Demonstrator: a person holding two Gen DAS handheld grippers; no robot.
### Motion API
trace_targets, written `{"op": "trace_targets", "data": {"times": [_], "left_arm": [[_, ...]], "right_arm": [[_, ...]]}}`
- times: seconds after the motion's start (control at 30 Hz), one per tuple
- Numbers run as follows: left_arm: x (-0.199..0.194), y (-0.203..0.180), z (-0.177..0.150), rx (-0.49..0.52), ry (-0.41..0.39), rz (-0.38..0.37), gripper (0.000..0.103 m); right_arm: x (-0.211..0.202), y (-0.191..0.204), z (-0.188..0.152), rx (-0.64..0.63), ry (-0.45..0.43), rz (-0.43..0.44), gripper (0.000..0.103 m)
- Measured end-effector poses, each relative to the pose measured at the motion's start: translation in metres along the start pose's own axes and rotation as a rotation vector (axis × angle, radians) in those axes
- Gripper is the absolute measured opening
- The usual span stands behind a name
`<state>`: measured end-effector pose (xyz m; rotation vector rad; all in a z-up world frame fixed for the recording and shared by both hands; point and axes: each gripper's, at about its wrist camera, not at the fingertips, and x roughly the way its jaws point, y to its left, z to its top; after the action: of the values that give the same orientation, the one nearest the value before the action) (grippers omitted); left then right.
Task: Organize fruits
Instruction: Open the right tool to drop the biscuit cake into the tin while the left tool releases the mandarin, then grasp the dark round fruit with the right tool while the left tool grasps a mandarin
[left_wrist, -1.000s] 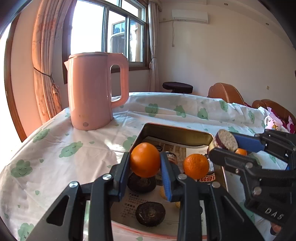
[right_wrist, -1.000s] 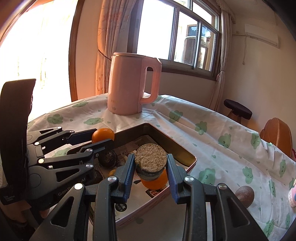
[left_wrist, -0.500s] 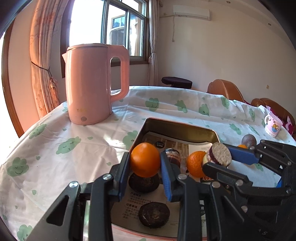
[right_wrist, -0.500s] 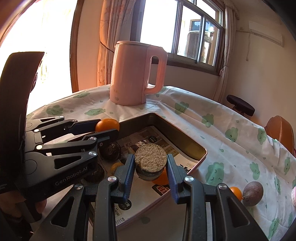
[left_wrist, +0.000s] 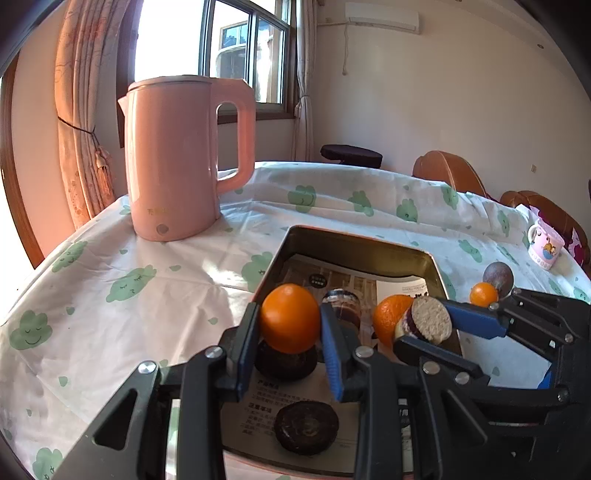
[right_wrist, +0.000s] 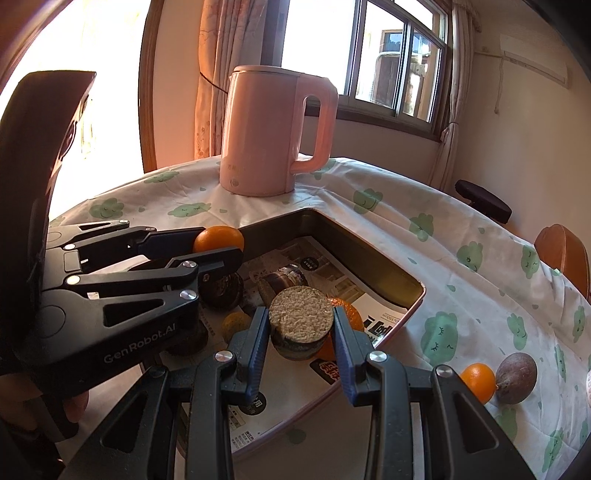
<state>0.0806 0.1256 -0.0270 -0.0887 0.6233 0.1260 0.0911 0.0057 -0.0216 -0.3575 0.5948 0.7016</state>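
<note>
My left gripper (left_wrist: 290, 325) is shut on a round orange (left_wrist: 290, 317) and holds it above the near left part of the metal tray (left_wrist: 354, 240). The same gripper (right_wrist: 221, 245) and its orange (right_wrist: 218, 239) show at the left in the right wrist view. My right gripper (right_wrist: 300, 328) is shut on a cut round piece with purple skin and a tan face (right_wrist: 300, 319), held over the tray (right_wrist: 369, 254). In the left wrist view that piece (left_wrist: 430, 319) sits at the right. Another orange (left_wrist: 388, 317) lies in the tray behind it.
Two dark round fruits (left_wrist: 286, 360) (left_wrist: 306, 426) lie on the tray's paper lining. A small orange (right_wrist: 477, 382) and a purple passion fruit (right_wrist: 516, 373) rest on the cloth right of the tray. A pink kettle (left_wrist: 177, 158) stands behind; a mug (left_wrist: 546, 245) far right.
Both grippers keep their grips. The views have swung slightly, so the small orange and passion fruit on the cloth have come into sight. The right gripper sits lower in the left wrist view.
</note>
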Motion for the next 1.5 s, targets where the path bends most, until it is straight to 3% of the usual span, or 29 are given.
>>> {"op": "trace_targets", "data": {"times": [0.33,0.43,0.5,0.57,0.77,0.87,0.97,1.1,1.23,1.5], "left_arm": [[0.000,-0.004,-0.001,0.022,0.001,0.015,0.036],[-0.002,-0.005,-0.001,0.025,-0.012,0.027,0.054],[-0.006,-0.005,-0.002,0.022,-0.033,0.036,0.073],[-0.011,-0.004,-0.002,0.008,-0.062,0.044,0.085],[-0.025,-0.012,0.001,-0.014,-0.112,0.008,0.088],[-0.031,-0.022,0.007,-0.025,-0.134,-0.007,0.091],[-0.033,-0.035,0.011,-0.022,-0.149,-0.021,0.093],[-0.029,-0.059,0.014,0.009,-0.142,-0.042,0.093],[-0.023,-0.084,0.017,0.047,-0.136,-0.058,0.093],[-0.014,-0.112,0.016,0.103,-0.121,-0.073,0.093]], "right_arm": [[0.004,-0.002,-0.003,0.013,0.021,0.023,0.036],[0.006,-0.001,-0.004,0.015,0.028,0.031,0.043],[0.005,-0.002,-0.005,0.018,0.025,0.024,0.046],[0.002,-0.003,-0.005,0.023,0.019,0.018,0.047],[-0.028,-0.026,-0.009,0.018,-0.030,-0.052,0.051],[-0.044,-0.059,-0.013,0.058,-0.046,-0.125,0.062],[-0.051,-0.105,-0.020,0.154,-0.030,-0.216,0.064],[-0.045,-0.160,-0.033,0.314,0.025,-0.265,0.065],[-0.032,-0.184,-0.038,0.401,0.069,-0.259,0.065],[-0.003,-0.196,-0.043,0.502,0.151,-0.197,0.065]]}}
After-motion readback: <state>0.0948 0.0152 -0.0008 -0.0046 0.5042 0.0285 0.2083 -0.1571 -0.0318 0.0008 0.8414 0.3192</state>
